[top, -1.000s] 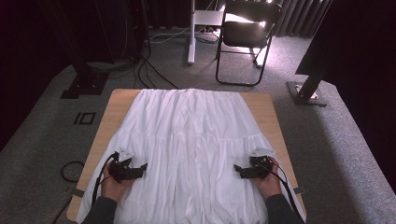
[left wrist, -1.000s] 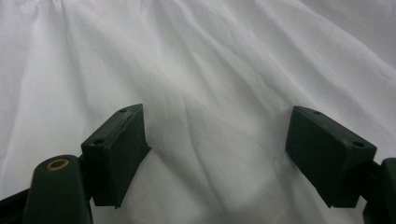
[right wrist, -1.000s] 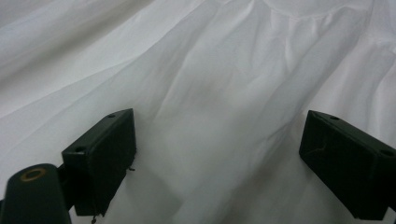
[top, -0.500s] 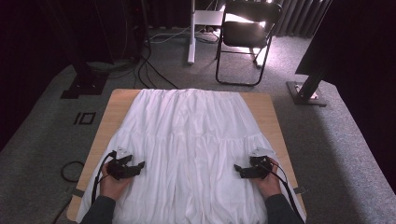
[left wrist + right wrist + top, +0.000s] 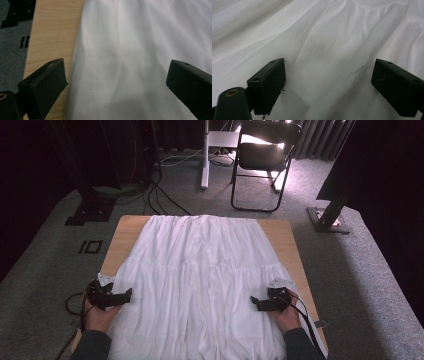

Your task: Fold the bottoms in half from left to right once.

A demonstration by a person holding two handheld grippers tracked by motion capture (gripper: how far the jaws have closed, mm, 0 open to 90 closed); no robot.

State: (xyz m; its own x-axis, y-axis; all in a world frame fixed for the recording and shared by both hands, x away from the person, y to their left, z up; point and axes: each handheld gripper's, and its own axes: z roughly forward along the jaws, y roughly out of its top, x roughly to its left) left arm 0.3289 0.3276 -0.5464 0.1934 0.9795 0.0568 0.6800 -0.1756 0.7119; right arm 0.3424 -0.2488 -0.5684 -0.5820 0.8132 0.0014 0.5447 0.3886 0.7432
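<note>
- While both grippers sit low near the tabletop's near edge, a white garment (image 5: 200, 280) lies spread flat over most of the wooden tabletop (image 5: 287, 237), reaching from the far edge to the near edge, where it hangs over.
- Bare wood shows as a strip along the left edge and another along the right edge, widest toward the far corners.
- Near the near left corner, the left gripper (image 5: 122, 296) is held in the person's left hand (image 5: 97, 317) at the garment's left border, its jaws pointing toward the middle of the cloth.
- Its jaws have just been opening and stand wide apart; in the left gripper view (image 5: 117, 82) the garment's edge and a band of wood lie below the gap, and nothing is pinched between the pads.
- Toward the near right corner, the right gripper (image 5: 256, 302) is held in the right hand (image 5: 287, 317) over the cloth, jaws pointing inward toward the left gripper.
- Its jaws too are spread wide; in the right gripper view (image 5: 329, 82) softly creased white fabric lies beneath them, not clamped.
- A gathered seam crosses the garment from side to side, a little beyond both grippers.
</note>
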